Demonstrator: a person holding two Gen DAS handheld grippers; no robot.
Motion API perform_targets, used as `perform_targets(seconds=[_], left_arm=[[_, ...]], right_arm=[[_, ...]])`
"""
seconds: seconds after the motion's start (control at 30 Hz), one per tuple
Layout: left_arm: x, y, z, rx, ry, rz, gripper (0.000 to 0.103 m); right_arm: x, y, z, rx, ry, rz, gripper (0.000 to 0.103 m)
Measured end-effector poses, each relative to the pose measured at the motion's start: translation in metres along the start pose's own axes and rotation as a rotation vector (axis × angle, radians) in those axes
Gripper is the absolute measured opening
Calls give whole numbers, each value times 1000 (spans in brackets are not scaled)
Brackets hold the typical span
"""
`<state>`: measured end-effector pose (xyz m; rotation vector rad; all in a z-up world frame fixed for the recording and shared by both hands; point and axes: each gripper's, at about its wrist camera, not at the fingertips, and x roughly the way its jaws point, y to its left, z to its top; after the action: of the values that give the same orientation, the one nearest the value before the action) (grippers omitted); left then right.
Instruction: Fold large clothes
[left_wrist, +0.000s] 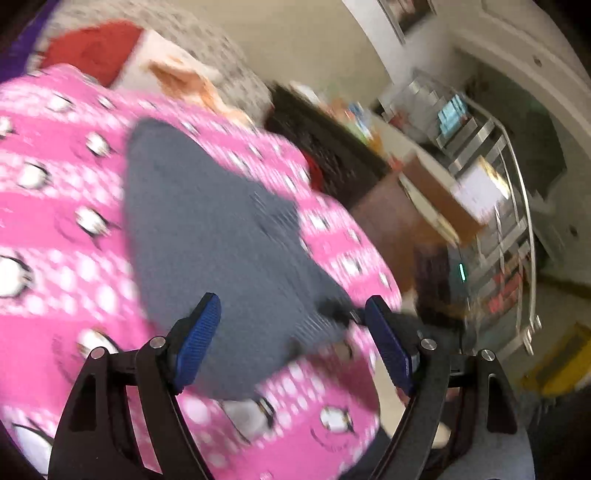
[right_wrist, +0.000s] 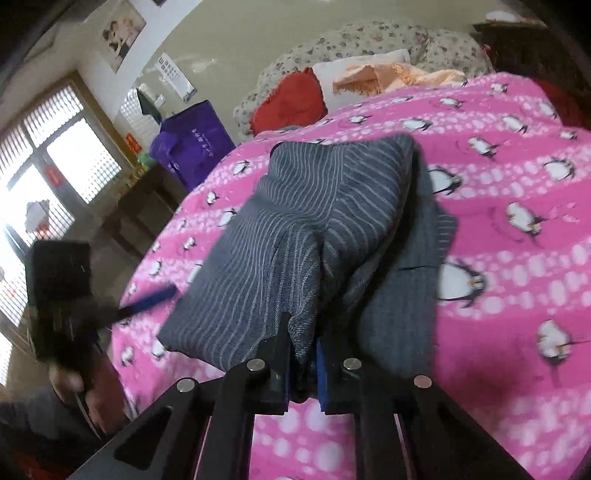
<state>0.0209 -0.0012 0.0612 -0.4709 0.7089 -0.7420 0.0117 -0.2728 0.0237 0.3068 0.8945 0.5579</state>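
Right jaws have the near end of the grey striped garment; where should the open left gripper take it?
Probably the free near-left corner of the grey striped garment, approached from the bed's left edge where the left gripper is. That corner overhangs the pink penguin blanket, so one finger could slide underneath.

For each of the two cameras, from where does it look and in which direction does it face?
Left wrist: sits on the left tool, looking along its open fingers over the grey garment on the pink penguin blanket, toward blurred shelves; only the tool itself shows.
Right wrist: sits on the right tool, shut on the grey garment, facing the pillows and window; the left tool and the person's hand show at left.
Shared: the garment, the blanket, the red pillow.
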Motion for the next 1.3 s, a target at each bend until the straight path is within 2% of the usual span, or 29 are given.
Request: perform_targets(seconds=[0.07,0.1,0.17,0.23,0.3,0.37,0.43,0.5,0.57,0.63,0.7,0.77,0.8,0.9,0.93,0.97,1.0,1.03,1.07,1.13,1.23,1.3], left_arm=[[6,4,6,-17,-11,54,81],[16,4,6,-12,8,98,81],[42,6,-5,18,91,198,80],[69,10,-29,62,204,310,70],[70,15,-44,83,214,343,71],[68,18,-50,76,216,329,71],[68,20,-49,72,219,323,71],[68,21,-50,73,217,319,71],[68,22,-49,64,215,314,71],[64,22,-44,54,209,306,70],[48,16,-37,53,152,313,70],[30,6,-30,81,76,353,69],[20,-3,-26,104,28,338,69],[6,-32,-19,164,-51,217,69],[8,-37,-20,182,-52,190,69],[16,-36,-23,187,-17,191,69],[35,-26,-32,164,80,223,68],[45,-19,-39,150,117,251,68],[55,-8,-52,167,149,315,65],[58,-11,-62,277,135,350,66],[58,-15,-55,262,152,365,66],[51,-18,-47,234,150,348,66]], right_arm=[[4,-6,-6,-9,30,-9,10],[9,-8,-9,-10,41,-22,11],[22,-18,-17,25,60,-21,15],[20,-21,-16,57,50,-34,18],[9,-13,-12,25,40,-70,21],[-14,9,-5,-70,-20,-176,21],[-32,30,3,-132,-93,-227,23],[-44,55,11,-194,-170,-196,23],[-33,67,12,-228,-145,-152,23],[3,60,2,-241,-38,-202,19],[47,24,-16,-159,111,-272,18],[46,7,-22,-106,39,-209,17],[44,4,-20,-93,38,-197,17],[42,6,-20,-119,38,-211,17],[43,8,-20,-134,35,-217,17],[43,8,-20,-135,34,-217,17],[42,5,-20,-128,31,-212,17],[43,4,-22,-122,30,-208,17],[43,7,-24,-120,25,-194,17],[48,11,-26,-128,20,-186,17],[47,14,-24,-126,36,-193,18],[42,16,-17,-110,53,-183,18]])
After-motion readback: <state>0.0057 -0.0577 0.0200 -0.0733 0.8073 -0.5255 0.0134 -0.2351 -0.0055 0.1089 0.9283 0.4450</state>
